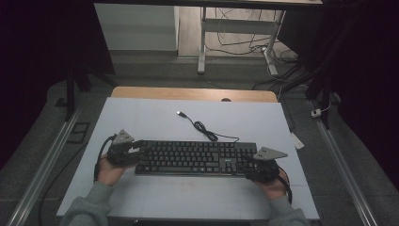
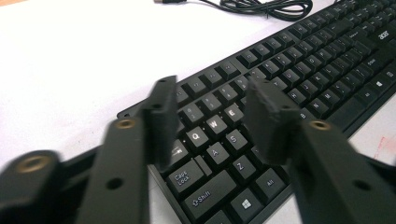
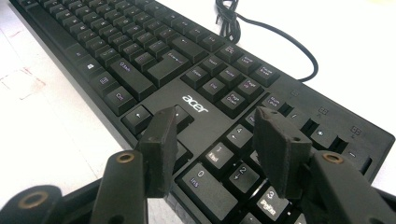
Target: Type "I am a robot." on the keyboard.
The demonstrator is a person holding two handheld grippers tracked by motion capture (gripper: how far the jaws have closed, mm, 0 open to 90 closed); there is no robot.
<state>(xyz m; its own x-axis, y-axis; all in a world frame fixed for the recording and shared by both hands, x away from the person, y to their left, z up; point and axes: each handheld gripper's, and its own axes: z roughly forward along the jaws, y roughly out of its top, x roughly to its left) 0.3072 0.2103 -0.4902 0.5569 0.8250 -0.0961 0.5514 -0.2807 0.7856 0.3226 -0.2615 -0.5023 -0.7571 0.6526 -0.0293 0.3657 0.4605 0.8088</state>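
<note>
A black Acer keyboard lies flat on the white table top, and its cable runs back to a loose USB plug. My left gripper is at the keyboard's left end. In the left gripper view its jaws stand apart above the Q, W, A and S keys of the keyboard, pressing on nothing. My right gripper is at the right end. Its jaws are spread above the number pad of the keyboard, with nothing held between them.
The coiled cable lies just behind the keyboard. A wooden strip shows at the table's far edge. Beyond it stand a white desk frame and loose floor cables. Metal rails run along both sides.
</note>
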